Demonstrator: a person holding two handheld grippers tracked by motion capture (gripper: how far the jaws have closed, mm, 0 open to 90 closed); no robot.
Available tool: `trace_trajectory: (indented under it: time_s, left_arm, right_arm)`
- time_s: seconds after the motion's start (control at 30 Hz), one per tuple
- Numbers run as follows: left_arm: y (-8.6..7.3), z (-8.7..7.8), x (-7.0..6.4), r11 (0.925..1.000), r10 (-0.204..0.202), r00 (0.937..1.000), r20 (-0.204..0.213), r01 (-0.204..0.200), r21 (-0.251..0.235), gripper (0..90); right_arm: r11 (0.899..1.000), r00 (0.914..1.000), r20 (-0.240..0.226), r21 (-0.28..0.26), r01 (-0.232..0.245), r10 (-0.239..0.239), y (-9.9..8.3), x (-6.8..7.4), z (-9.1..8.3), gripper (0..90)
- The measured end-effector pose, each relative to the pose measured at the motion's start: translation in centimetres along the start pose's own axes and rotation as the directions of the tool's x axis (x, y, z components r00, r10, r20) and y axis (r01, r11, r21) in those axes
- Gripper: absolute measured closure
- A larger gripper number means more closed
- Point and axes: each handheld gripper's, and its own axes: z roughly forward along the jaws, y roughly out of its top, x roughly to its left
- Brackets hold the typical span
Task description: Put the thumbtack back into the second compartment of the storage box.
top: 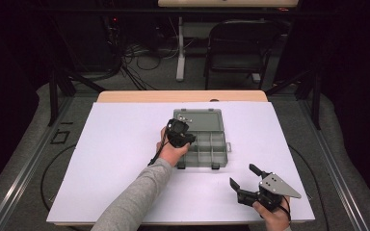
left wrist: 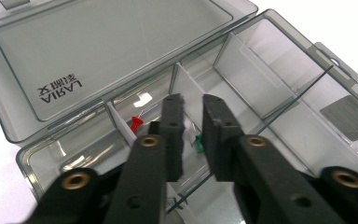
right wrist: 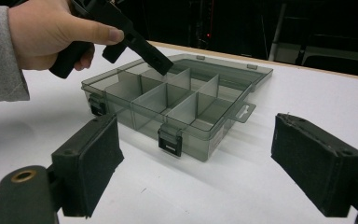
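Smoky grey plastic forms an organiser box (top: 207, 143) lying open near the middle of a white-covered desk (top: 125, 159) in the high view, lid flat behind it. The left hand-held gripper (top: 185, 139) dips into its near-left part; the right hand-held gripper (top: 243, 180) waits well apart at the front right, jaws spread wide.

In the left gripper view, the narrowly parted jaws hold nothing and hang above a green pushpin (left wrist: 198, 143) in a compartment. A red pushpin (left wrist: 136, 123) lies in the neighbouring compartment, beyond a thin divider (left wrist: 121, 126). A good grasp likely means lowering straight, pin centred between the pads, clear of the divider.

In the right gripper view, two latches (right wrist: 170, 139) face the open jaws, and the left hand (right wrist: 46, 30) reaches over the box.
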Motion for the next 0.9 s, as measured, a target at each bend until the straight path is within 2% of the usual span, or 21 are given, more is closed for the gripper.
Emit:
trace_trajectory:
  time_s: [0.1,0.2,0.37,0.5,0.6,0.77,0.83,0.9]
  left_arm:
    - [0.1,-0.5,0.0,0.9996,-0.026,0.9993,0.025,0.027,-0.012,64.4]
    - [0.0,-1.7,-0.3,0.9990,-0.014,0.9996,0.026,0.015,-0.042,53.0]
    - [-1.3,-4.0,-0.3,0.9949,-0.004,0.9998,0.018,0.006,-0.101,40.9]
    - [-2.7,-6.1,0.4,0.9919,-0.010,0.9994,0.034,0.015,-0.126,36.6]
    - [-4.0,-7.6,1.0,0.9892,-0.010,0.9996,0.025,0.014,-0.146,33.8]
    - [-6.8,-10.6,2.2,0.9862,0.007,0.9997,-0.022,-0.011,-0.165,30.9]
    - [-8.1,-11.8,2.8,0.9834,-0.001,0.9993,-0.039,-0.006,-0.181,30.8]
    - [-9.5,-13.0,3.6,0.9767,-0.017,0.9983,-0.056,0.005,-0.214,30.8]
  right_arm:
    - [1.000,1.0000,0.000,0.000,0.000,0.000,0.0,0.0,0.0,14.9]
    - [1.000,1.0000,0.001,-0.001,0.003,-0.003,0.0,0.0,0.0,14.9]
    - [1.000,1.0000,0.002,0.001,0.004,-0.004,0.0,0.0,0.0,14.9]
    - [1.000,1.0000,0.004,0.002,0.003,-0.003,0.0,0.0,-0.1,14.9]
    - [1.000,1.0000,0.008,0.002,0.004,-0.004,-0.1,0.0,0.0,14.9]
    - [1.000,1.0000,0.008,0.005,0.001,-0.001,-0.1,0.0,0.0,14.9]
    - [1.000,1.0000,0.010,0.007,-0.002,0.001,-0.1,0.0,0.0,14.9]
    - [1.000,0.9999,0.011,0.008,-0.003,0.003,-0.2,0.0,0.0,14.9]
